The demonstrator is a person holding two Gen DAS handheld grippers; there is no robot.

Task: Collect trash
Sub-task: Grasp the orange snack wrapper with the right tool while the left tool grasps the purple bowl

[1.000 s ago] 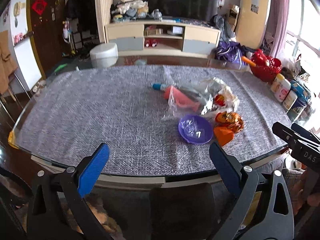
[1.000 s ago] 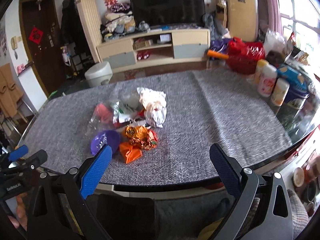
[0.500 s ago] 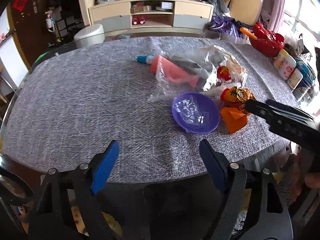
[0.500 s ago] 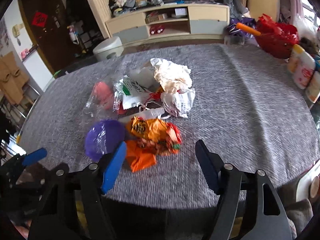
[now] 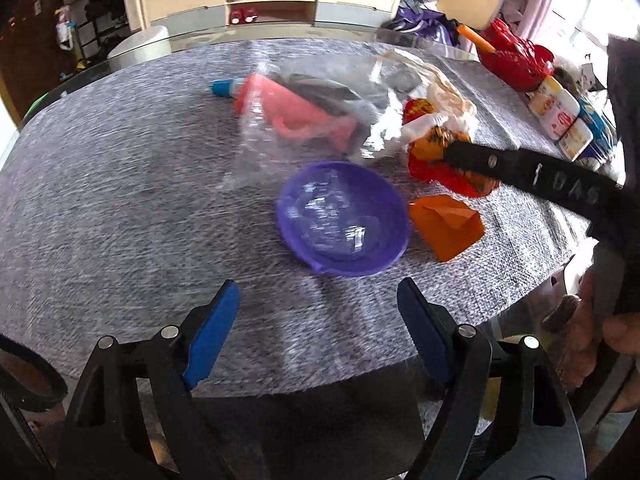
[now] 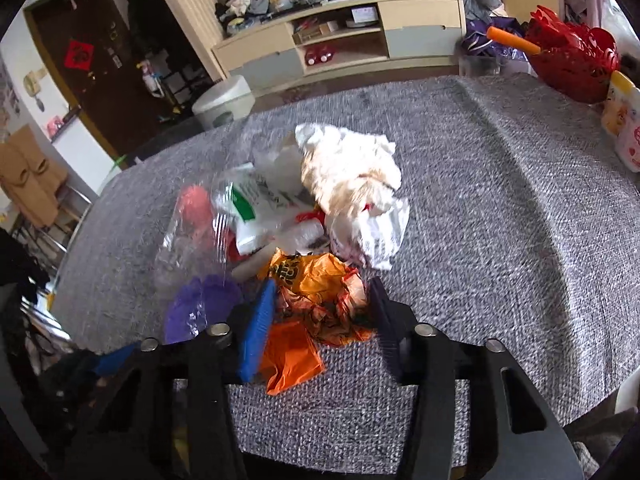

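A heap of trash lies on the grey tablecloth (image 5: pixel 100 184): a purple plastic bowl (image 5: pixel 344 216), a folded orange paper (image 5: pixel 446 220), a crumpled orange-red wrapper (image 6: pixel 320 296), a clear bag with something pink (image 5: pixel 296 120), and white crumpled paper (image 6: pixel 352 172). My left gripper (image 5: pixel 320 312) is open and empty, just in front of the purple bowl. My right gripper (image 6: pixel 322 300) is open, its jaws on either side of the orange-red wrapper; it also shows in the left wrist view (image 5: pixel 480 160).
Bottles (image 5: pixel 560 120) and a red basket (image 6: pixel 572 56) stand along the table's right edge. A dark chair back (image 5: pixel 304 432) sits below the near edge. A TV cabinet (image 6: pixel 340 40) is behind the table.
Both grippers have moved forward and down over the table toward the heap. The right gripper's jaws have narrowed and now straddle the orange-red wrapper.
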